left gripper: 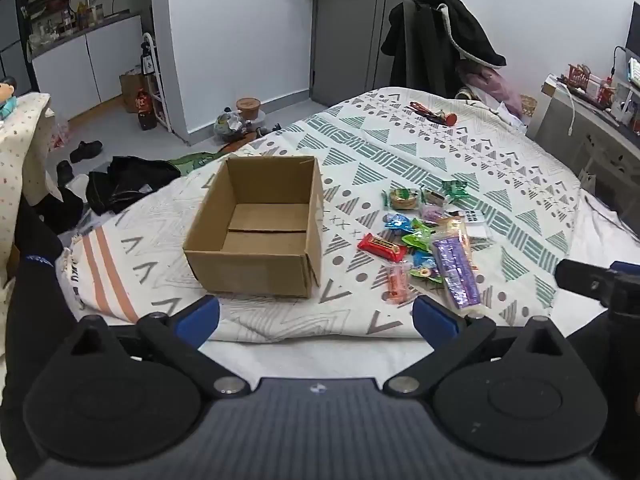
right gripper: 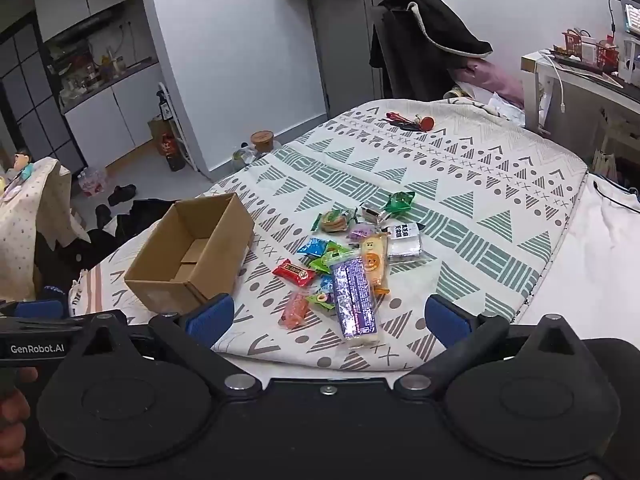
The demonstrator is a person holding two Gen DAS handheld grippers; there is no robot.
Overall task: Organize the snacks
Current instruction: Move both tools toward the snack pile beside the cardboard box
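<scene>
Here the snacks (right gripper: 348, 264) lie in a loose heap on the patterned bedspread (right gripper: 460, 184), to the right of an open cardboard box (right gripper: 188, 256) that stands upright with nothing visible inside it. The box and the heap are apart, with a strip of bare cloth between them. The left gripper (left gripper: 316, 316) hovers over the near edge of the bed with its jaws spread wide and holding nothing; in its own view the box sits just beyond its left blue pad, slightly left of the gap, while the heap lies ahead of its right pad. The right gripper (right gripper: 326, 318) is likewise wide apart and empty, and the heap lies straight ahead of its gap. Nearest to it is a long purple packet (right gripper: 354, 304), whose near end reaches in between the two blue pads without touching either. A red wrapper (right gripper: 294, 272) lies on the box side of the heap, an orange-pink packet (right gripper: 294, 310) lies close to the right gripper's left pad, and a green wrapper (right gripper: 400, 201) sits at the far end. Farther off on the bedspread lies a small red and dark object (right gripper: 408, 122), too small to make out.
</scene>
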